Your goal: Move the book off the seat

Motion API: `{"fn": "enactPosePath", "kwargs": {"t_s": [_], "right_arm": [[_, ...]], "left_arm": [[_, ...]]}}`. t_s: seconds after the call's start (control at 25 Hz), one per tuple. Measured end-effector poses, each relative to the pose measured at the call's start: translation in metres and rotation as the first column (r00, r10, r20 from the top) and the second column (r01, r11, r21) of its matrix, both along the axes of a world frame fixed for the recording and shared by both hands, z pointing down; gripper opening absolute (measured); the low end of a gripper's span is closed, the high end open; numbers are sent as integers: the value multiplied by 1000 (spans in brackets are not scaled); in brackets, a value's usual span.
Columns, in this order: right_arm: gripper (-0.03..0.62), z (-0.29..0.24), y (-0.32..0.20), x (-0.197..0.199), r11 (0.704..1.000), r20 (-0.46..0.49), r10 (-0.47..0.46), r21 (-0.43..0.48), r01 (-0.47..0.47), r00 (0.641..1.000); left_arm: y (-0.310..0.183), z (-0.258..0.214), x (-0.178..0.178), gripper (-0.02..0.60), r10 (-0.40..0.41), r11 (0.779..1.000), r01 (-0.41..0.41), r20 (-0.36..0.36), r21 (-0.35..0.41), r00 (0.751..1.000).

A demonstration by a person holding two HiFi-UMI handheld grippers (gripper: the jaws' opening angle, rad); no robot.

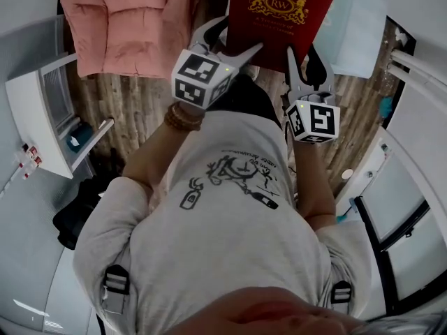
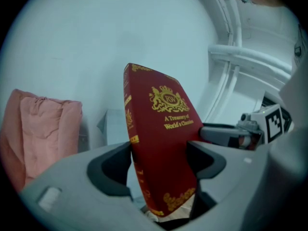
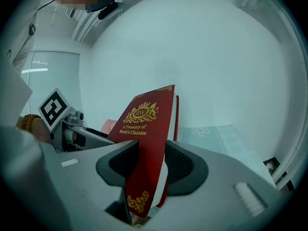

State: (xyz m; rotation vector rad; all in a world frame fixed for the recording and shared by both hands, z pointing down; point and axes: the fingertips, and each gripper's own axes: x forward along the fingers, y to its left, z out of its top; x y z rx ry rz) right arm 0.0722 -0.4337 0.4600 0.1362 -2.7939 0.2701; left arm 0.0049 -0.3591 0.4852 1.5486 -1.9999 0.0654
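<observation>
Careful, your grey left gripper (image 1: 228, 44), jaws wide, and grey right gripper (image 1: 308, 67), jaws narrower, clamp the red gold-lettered hardcover book (image 1: 279, 12) only near 1 edge, so it may tip out.

The person wears a grey T-shirt (image 1: 209, 257) with a black drawing (image 1: 234, 176), black strap buckles (image 1: 116, 283) and a bead bracelet (image 1: 183, 119). The left gripper (image 1: 243, 35) and right gripper (image 1: 308, 54) are grey, with black-and-white marker cubes (image 1: 202, 77).

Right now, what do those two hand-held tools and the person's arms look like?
The left gripper and right gripper are light grey moulded plastic, each with two curved jaws lined with dark pads. Each carries a white cube printed with black square markers. The person wears a light grey short-sleeved T-shirt with a dark drawing, a brown beaded bracelet at the left wrist, and black buckled straps.
</observation>
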Motion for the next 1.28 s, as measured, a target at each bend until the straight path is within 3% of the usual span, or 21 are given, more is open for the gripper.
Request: {"fn": "enactPosePath", "kwargs": {"t_s": [0.28, 0.92, 1.28], "right_arm": [[170, 70, -19, -59, 999, -55, 2, -48, -5, 999], [172, 212, -55, -95, 987, -184, 11, -156, -41, 983], [175, 260, -62, -105, 979, -204, 10, -198, -51, 979]], "left_arm": [[-17, 70, -57, 357, -6, 999, 4, -61, -31, 998], [-49, 211, -90, 357, -24, 998, 14, -154, -68, 988], [-53, 254, -98, 356, -46, 996, 32, -170, -85, 984]]}}
